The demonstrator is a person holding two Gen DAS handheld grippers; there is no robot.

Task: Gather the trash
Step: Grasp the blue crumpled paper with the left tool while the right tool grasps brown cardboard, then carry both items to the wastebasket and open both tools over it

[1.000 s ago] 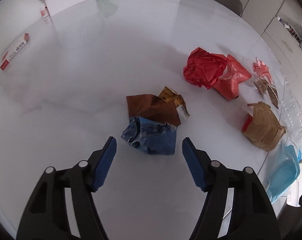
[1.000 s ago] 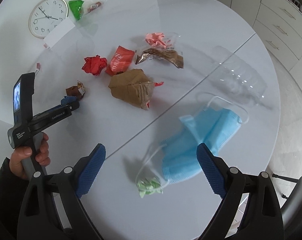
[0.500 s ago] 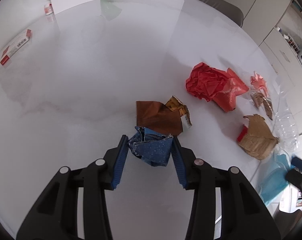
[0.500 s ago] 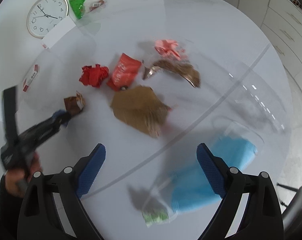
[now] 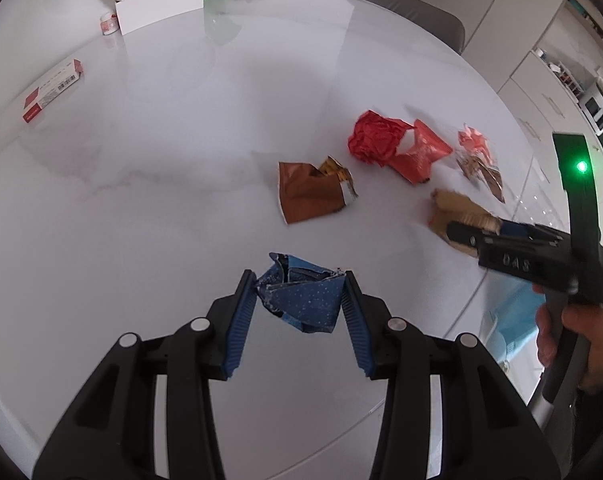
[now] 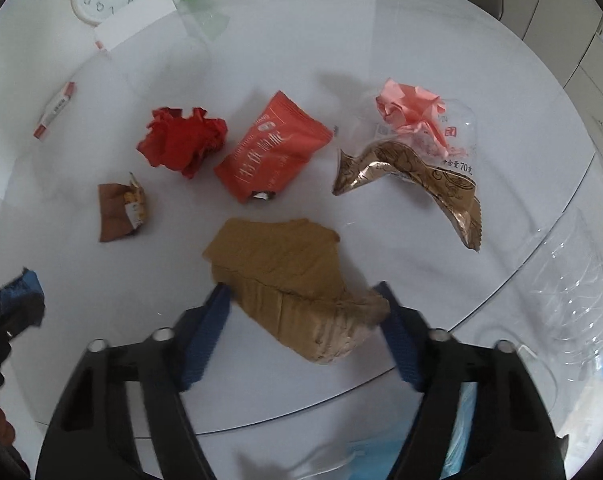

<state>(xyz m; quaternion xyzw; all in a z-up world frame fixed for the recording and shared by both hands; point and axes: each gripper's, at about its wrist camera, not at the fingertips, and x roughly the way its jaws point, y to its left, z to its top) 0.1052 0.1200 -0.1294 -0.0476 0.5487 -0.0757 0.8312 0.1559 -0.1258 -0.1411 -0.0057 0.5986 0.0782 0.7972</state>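
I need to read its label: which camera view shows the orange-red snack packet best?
The right wrist view: the orange-red snack packet lies flat, facing the camera, with its print visible. The left wrist view shows it small, far away and partly behind the crumpled red paper.

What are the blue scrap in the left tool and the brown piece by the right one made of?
The blue scrap looks like thin wrapping paper or foil, matte with tiny pale specks; it holds sharp creases. The brown piece looks like kraft paper, dull and fibrous, with fine pleats and a torn edge. Neither can be confirmed by sight.
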